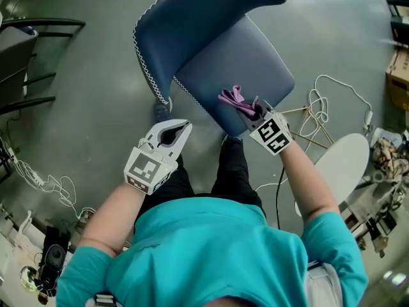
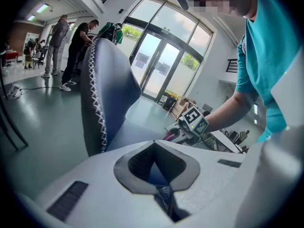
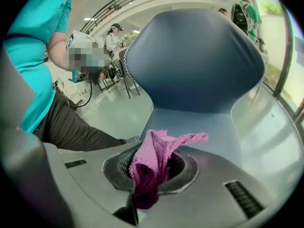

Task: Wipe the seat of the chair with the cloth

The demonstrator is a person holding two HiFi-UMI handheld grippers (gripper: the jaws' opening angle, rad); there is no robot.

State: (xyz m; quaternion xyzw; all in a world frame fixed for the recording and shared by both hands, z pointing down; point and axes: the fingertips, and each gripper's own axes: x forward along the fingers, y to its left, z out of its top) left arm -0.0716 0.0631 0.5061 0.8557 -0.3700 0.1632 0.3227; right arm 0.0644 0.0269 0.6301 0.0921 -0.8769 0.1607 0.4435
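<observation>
The left claw [image 1: 171,135] hangs nearest the person's legs, off the chair's front-left corner, its jaws closed together on nothing. A little farther on, the right claw [image 1: 254,112] is clamped on the purple cloth [image 1: 232,98]. The cloth is bunched over the blue seat [image 1: 246,56] near its front edge; contact is unclear. Beyond rises the stitched backrest [image 1: 192,18].

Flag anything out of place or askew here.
Nothing is spilled or damaged. The cloth is bunched in the right gripper, not flat on the chair seat. A loose white cable lies tangled on the floor beside it.
</observation>
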